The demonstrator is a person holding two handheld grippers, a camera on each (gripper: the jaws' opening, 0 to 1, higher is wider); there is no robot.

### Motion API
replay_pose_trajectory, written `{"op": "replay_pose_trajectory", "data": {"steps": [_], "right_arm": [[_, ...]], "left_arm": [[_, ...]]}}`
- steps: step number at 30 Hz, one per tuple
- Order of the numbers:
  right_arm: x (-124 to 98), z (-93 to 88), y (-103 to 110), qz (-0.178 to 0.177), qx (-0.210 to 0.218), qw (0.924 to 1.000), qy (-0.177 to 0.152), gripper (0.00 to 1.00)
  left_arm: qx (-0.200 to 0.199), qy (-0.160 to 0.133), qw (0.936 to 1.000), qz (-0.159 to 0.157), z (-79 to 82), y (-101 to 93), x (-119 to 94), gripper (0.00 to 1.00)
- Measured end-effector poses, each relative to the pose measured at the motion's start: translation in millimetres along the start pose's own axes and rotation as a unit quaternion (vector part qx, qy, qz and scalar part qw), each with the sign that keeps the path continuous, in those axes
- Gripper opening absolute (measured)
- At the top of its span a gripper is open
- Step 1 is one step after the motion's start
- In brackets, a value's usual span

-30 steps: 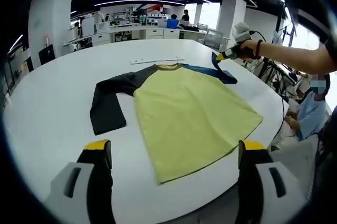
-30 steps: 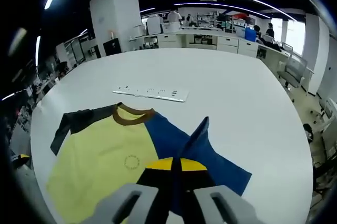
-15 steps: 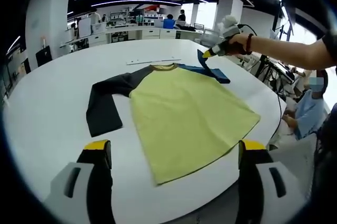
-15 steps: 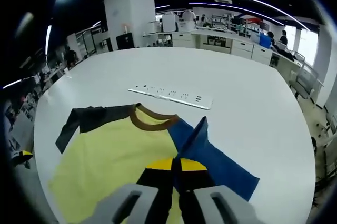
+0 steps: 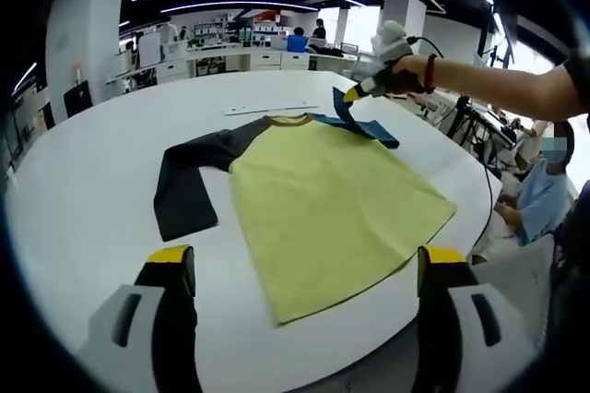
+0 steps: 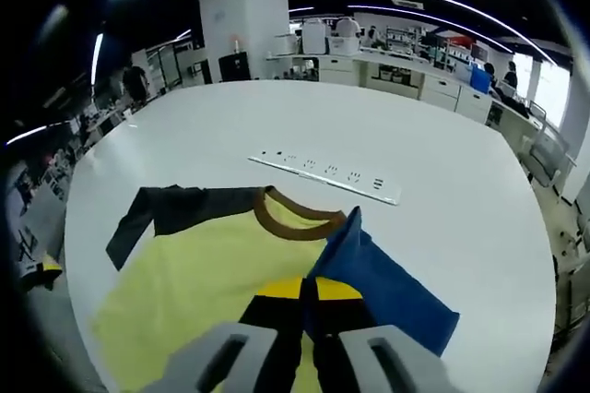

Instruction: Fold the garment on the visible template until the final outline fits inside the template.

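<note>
A yellow shirt (image 5: 327, 201) with a brown collar lies flat on the white table (image 5: 83, 190). Its dark grey sleeve (image 5: 184, 181) lies bent at the left. My right gripper (image 6: 307, 296) is shut on the blue sleeve (image 6: 383, 287) and holds its end raised over the shirt. In the left gripper view that same gripper (image 5: 355, 90), held by a hand, pinches the blue sleeve (image 5: 361, 124) near the collar. My left gripper (image 5: 300, 268) stands open near the table's front edge, with nothing between its jaws and the shirt's hem just ahead of it.
A long white strip (image 6: 327, 174) with dark marks lies on the table beyond the collar (image 6: 293, 222). A seated person (image 5: 544, 195) is at the right of the table. Desks, pillars and people stand in the background.
My right gripper has carried the blue sleeve end further over the shirt toward the collar. The left gripper has stayed open and in place.
</note>
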State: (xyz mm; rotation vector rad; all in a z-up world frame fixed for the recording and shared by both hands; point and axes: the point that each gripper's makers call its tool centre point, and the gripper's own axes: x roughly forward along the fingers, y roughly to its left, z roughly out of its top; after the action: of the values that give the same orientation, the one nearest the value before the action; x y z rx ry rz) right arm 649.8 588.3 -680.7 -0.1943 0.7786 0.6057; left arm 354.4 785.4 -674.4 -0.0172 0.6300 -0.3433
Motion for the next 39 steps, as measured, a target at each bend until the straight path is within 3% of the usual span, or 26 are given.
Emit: {"op": "replay_pose_trajectory", "data": {"steps": [20, 27, 39], "right_arm": [[18.0, 13.4, 54.2, 0.031, -0.048, 0.9983, 0.013, 0.0], [23.7, 15.9, 72.8, 0.039, -0.083, 0.9956, 0.019, 0.0], [27.0, 26.8, 96.3, 0.053, -0.095, 0.994, 0.017, 0.0]], "left_arm": [[-0.006, -0.004, 1.0, -0.002, 1.0, 2.0, 4.8, 0.98], [-0.013, -0.033, 0.9994, -0.001, 12.3, 3.3, 3.7, 0.99], [-0.005, -0.017, 0.9998, -0.004, 5.7, 0.0, 8.0, 0.99]]}}
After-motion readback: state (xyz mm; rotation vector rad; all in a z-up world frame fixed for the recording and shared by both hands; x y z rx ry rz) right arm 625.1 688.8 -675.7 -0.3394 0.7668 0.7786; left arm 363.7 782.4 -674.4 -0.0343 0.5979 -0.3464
